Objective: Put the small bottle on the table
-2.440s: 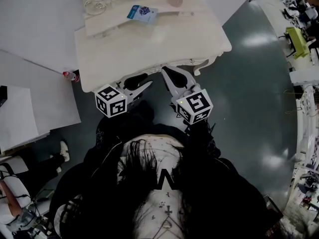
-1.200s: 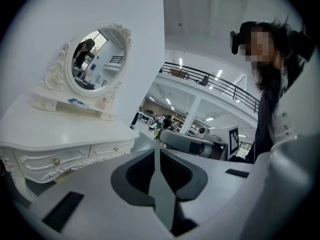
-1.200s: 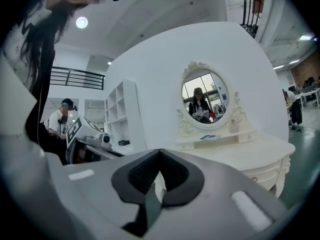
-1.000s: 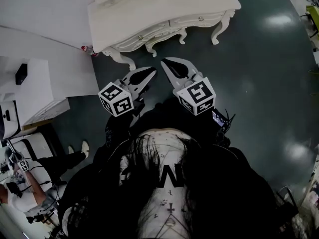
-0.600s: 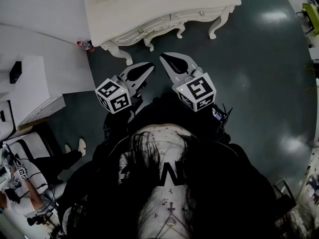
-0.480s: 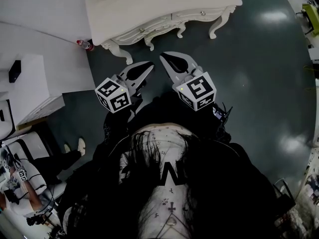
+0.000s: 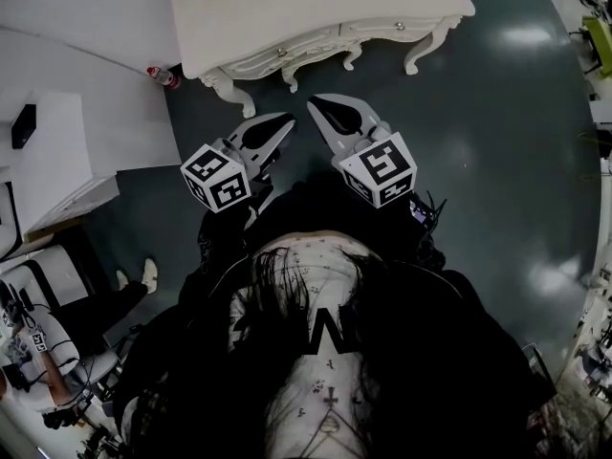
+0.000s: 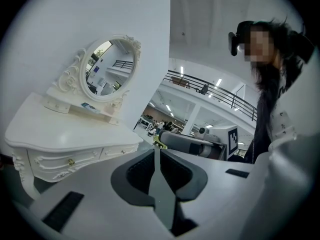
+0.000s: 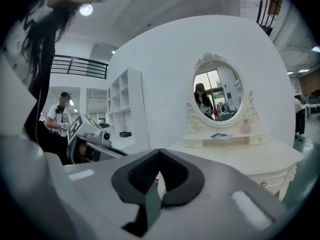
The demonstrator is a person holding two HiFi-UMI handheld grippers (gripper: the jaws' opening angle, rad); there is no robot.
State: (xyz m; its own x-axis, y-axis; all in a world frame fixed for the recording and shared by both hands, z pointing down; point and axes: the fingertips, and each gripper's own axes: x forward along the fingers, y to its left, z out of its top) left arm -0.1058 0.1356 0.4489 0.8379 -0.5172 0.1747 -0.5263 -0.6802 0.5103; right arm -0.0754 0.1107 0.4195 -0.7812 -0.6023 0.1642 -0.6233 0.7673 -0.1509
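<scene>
Small bottle (image 7: 161,75), red cap, sits on the floor (image 7: 497,161) just off the counter's (image 7: 316,12) left front leg, by the white wall. We also see a pinkish bottle (image 9: 245,128) standing on the counter's mirror shelf. Left tool (image 7: 285,122) and right tool (image 7: 318,108) are both closed and empty, short of the counter's front edge. We judge this fits a walk-up to the floor bottle, or placing already over. If the former, a tool must open and go low.
</scene>
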